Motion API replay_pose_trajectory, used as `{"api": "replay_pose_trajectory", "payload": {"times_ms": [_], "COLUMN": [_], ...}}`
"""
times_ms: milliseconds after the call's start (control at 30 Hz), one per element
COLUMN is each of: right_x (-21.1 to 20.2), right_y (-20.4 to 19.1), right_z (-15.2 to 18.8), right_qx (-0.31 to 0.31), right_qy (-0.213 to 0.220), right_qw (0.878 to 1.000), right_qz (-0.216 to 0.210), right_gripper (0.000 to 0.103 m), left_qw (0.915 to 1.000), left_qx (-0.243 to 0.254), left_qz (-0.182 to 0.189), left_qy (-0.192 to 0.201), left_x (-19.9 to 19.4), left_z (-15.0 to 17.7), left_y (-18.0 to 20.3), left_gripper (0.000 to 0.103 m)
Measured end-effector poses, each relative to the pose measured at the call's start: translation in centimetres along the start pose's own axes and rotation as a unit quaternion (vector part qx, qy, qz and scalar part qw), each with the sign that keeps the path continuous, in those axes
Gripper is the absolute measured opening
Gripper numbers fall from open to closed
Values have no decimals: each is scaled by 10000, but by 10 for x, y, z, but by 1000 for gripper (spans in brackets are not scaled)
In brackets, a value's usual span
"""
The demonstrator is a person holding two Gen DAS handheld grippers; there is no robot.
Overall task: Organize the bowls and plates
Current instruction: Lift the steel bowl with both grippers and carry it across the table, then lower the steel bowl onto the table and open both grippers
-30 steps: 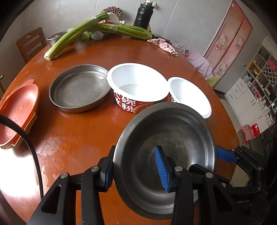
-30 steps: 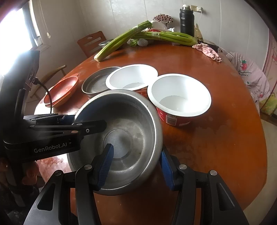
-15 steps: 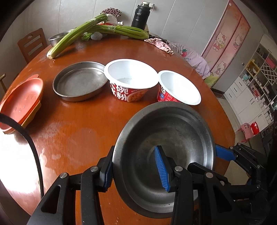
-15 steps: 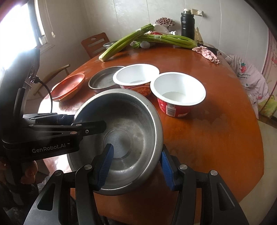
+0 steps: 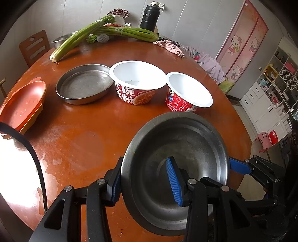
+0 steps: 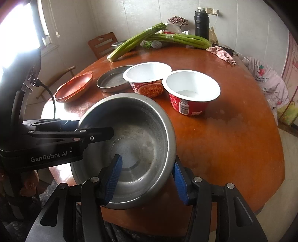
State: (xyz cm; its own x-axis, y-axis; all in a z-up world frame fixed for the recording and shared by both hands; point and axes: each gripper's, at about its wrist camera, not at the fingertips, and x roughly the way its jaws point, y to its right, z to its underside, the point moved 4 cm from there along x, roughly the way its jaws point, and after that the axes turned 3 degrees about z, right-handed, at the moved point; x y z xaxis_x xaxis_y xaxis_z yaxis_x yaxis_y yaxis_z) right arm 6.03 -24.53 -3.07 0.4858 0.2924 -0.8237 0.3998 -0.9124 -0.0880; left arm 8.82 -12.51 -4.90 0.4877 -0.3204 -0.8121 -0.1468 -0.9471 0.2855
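A steel bowl is held over the table's near edge by both grippers. My left gripper is shut on its left rim, one pad outside the wall and one inside. On the opposite rim my right gripper is shut, again with one pad inside and one outside. Farther back stand a flat steel pan, two white-and-red paper bowls and stacked orange plates.
The round wooden table carries celery stalks, a black flask, a pink cloth and another steel bowl at its far side. A wooden chair stands behind. A black cable hangs at the left.
Both grippers have drawn the steel bowl back toward the table's near edge, so the paper bowls and the pan sit farther off. Both grips are unchanged.
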Motion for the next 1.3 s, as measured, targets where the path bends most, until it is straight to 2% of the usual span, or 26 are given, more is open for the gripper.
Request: {"api": "replay_pose_trajectory", "payload": {"times_ms": [433,867,1100,1300], "right_x": [12,21,19,16], "right_y": [3,12,13,16], "right_z": [-1,-5,-8,-10], "right_qx": [15,113,64,56], "right_qy": [-139,-294,-257,-167], "right_qw": [9999,9992,9995,9998], "right_qz": [-36,-226,-164,-62], "right_gripper": [57,56,56,56], "left_qw": [9999,9997,9996,9998], "left_qx": [-43,-84,-125,-138], "left_qz": [-66,176,247,140], "left_qy": [-100,-122,-40,21], "left_x": [14,19,16,11], "left_z": [-3,-6,-8,-9], "left_y": [-2,-6,-9,-12], "left_gripper": [44,44,44,44]}}
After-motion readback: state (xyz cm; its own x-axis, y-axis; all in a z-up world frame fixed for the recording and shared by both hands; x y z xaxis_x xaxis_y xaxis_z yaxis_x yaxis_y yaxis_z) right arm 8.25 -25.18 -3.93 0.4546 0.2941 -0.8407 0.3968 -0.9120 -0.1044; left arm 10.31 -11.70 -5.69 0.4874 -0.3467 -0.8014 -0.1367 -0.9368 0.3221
